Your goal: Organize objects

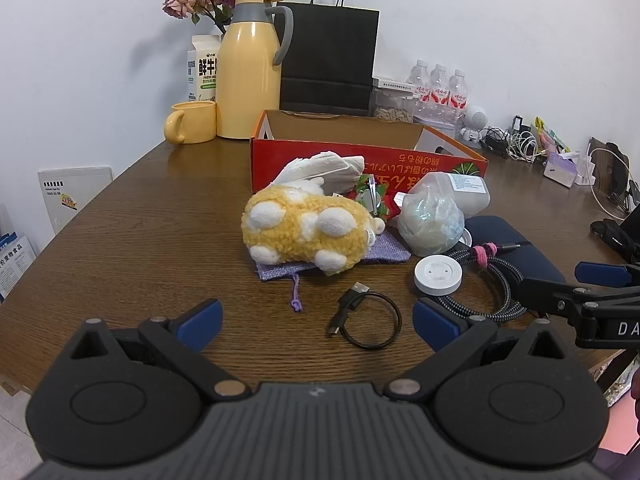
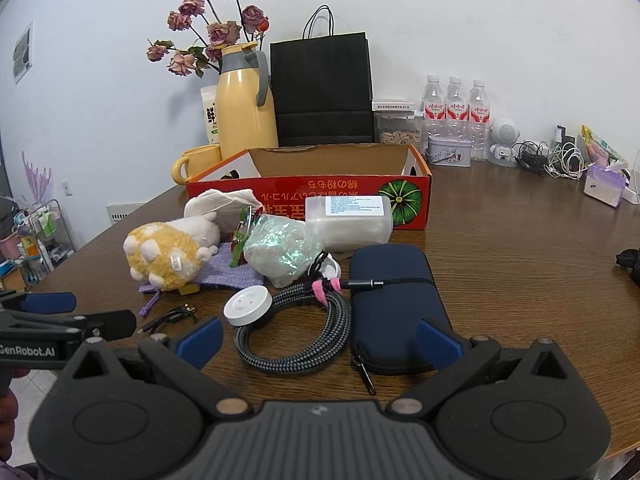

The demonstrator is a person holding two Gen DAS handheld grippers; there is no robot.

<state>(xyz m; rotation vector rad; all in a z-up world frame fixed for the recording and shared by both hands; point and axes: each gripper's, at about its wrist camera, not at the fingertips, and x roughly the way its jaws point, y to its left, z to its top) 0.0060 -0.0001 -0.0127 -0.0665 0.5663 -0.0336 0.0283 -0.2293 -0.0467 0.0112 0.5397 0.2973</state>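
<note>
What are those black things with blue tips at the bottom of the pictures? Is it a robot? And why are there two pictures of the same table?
It is not a robot. A person holds a two-finger grabber in each hand, and each grabber has a camera looking out along its fingers. So one picture comes from the left gripper and the other from the right gripper. The blue tips are its fingertips. Both grabbers are open and hold nothing.

On the brown table lies a pile of things to tidy: a yellow and white plush toy on a purple pouch, a small black cable, a white round disc, a braided cable and a dark blue case. Behind them stands an open red box, which looks empty as far as the pictures show.
</note>
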